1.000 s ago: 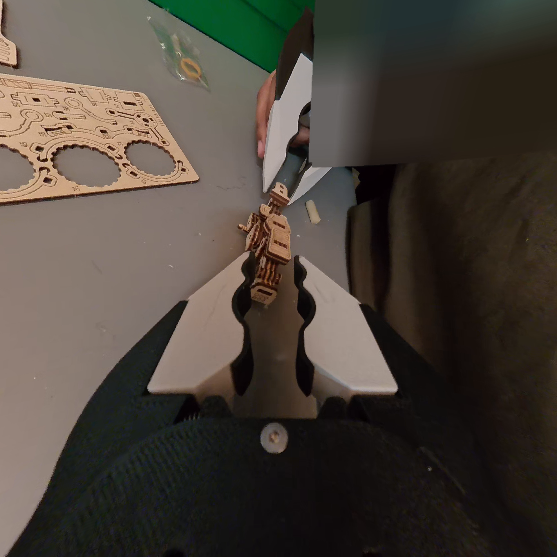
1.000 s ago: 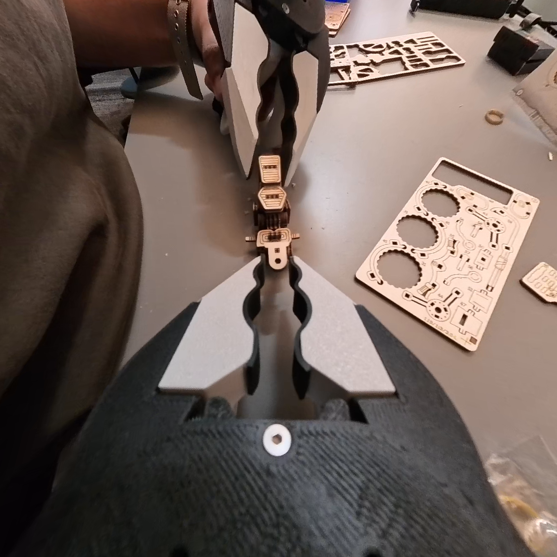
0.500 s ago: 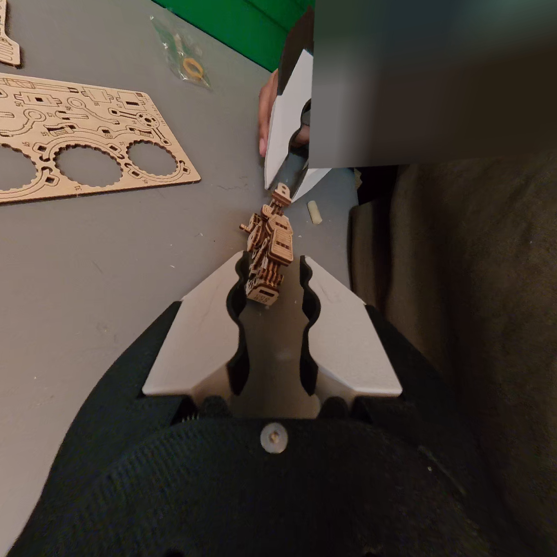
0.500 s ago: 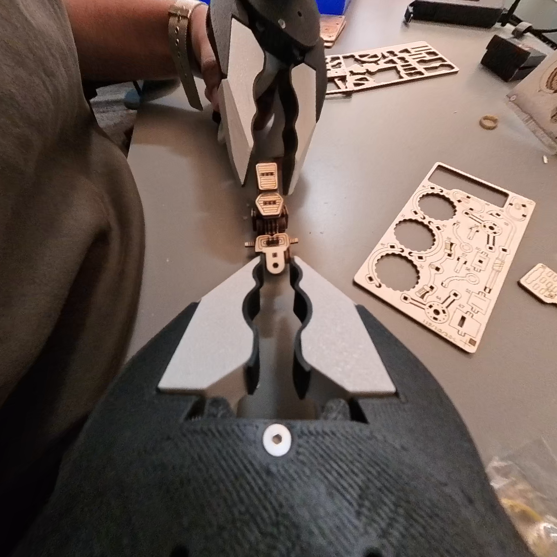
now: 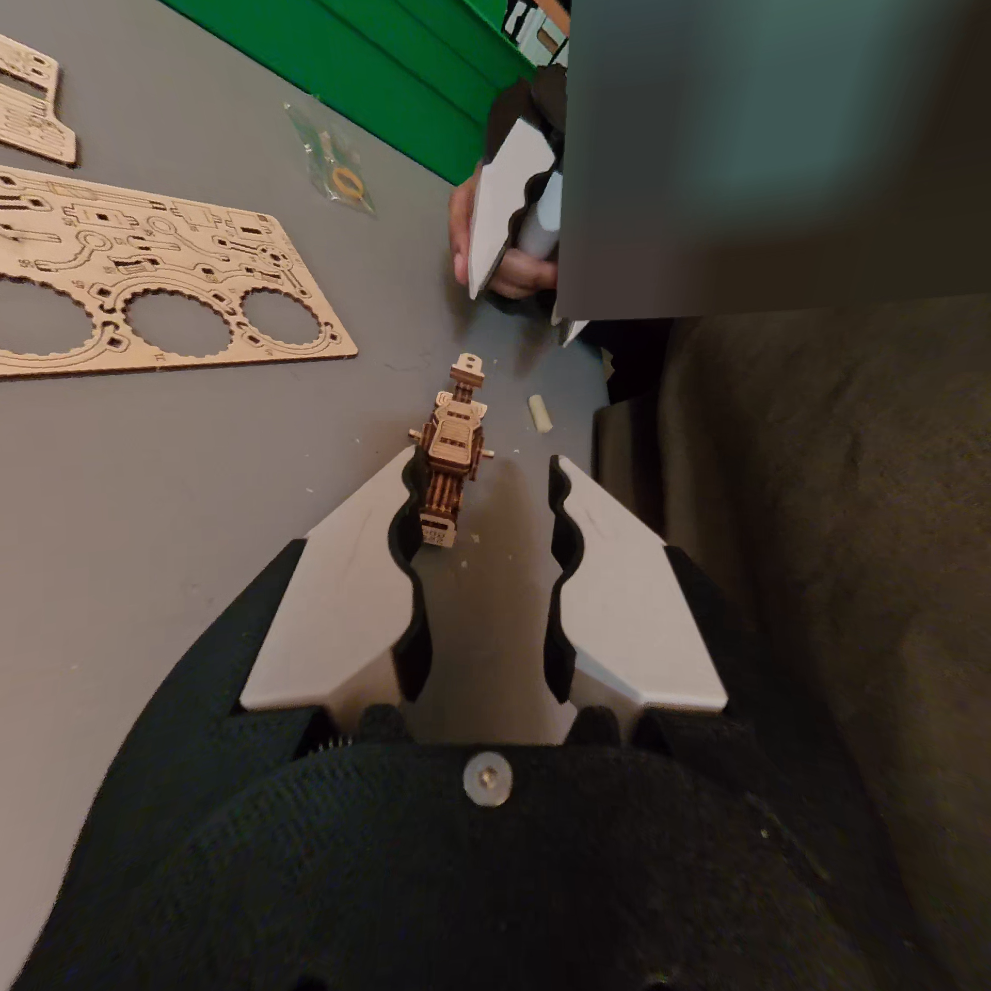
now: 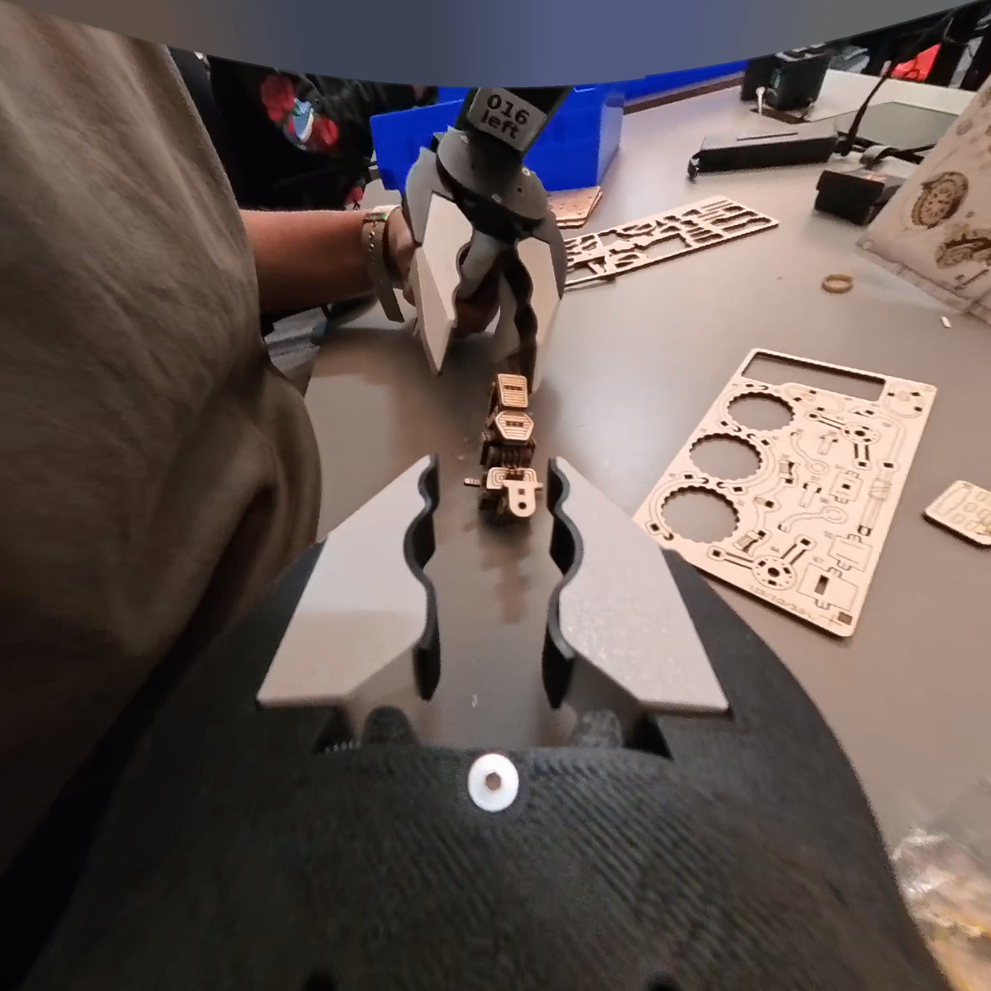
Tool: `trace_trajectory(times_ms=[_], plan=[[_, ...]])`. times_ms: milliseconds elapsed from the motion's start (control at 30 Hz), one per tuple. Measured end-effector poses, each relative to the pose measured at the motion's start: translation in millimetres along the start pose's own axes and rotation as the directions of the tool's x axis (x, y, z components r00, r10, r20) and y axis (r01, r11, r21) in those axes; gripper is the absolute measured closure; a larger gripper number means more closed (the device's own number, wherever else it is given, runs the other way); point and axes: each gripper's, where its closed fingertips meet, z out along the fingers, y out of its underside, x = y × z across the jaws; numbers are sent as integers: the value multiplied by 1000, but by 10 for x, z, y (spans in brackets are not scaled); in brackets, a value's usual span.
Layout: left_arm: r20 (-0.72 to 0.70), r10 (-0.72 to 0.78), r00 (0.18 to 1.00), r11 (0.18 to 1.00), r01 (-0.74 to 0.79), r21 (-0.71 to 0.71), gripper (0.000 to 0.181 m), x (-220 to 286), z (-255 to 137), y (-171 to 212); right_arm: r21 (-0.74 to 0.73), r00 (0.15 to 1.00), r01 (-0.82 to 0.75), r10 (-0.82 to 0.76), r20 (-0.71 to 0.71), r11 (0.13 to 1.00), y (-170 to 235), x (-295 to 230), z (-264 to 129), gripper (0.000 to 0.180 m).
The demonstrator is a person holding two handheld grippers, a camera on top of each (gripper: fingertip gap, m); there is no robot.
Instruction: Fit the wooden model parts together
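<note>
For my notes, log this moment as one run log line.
left gripper: open | right gripper: open | wooden model: on grey table, between both grippers, unheld

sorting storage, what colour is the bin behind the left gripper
Blue bin, clearest in the right wrist view.

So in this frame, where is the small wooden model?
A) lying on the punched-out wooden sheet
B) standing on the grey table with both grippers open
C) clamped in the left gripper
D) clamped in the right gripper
B: the wooden model stands on the grey table, with the left gripper and right gripper both spread open around its ends.
</note>
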Motion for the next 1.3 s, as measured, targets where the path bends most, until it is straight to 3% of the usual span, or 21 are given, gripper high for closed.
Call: trace_trajectory(times_ms=[133, 400, 667, 900, 1033, 1300], plan=[[44, 21, 999, 1000, -21, -14, 146, -51, 16, 18, -17, 999, -27, 27, -27, 999, 21, 62, 18, 142], [3, 59, 998, 997, -58, -41, 160, 45, 54, 69, -144, 997, -17, 5, -82, 989, 219, 135, 56, 145], [24, 80, 997, 994, -78, -75, 158, 26, 90, 121, -242, 997, 37, -52, -56, 970, 363, 55, 130, 145], [91, 124, 988, 989, -116, -89, 155, -39, 97, 120, -245, 997, 35, -51, -61, 969, 367, 62, 134, 147], [145, 184, 972, 980, -169, -109, 166, -80, 100, 120, -242, 997, 32, -48, -62, 970, 363, 67, 132, 148], [203, 243, 948, 968, -223, -117, 167, -129, 95, 90, -236, 997, 24, -41, -68, 971, 352, 80, 128, 149]])
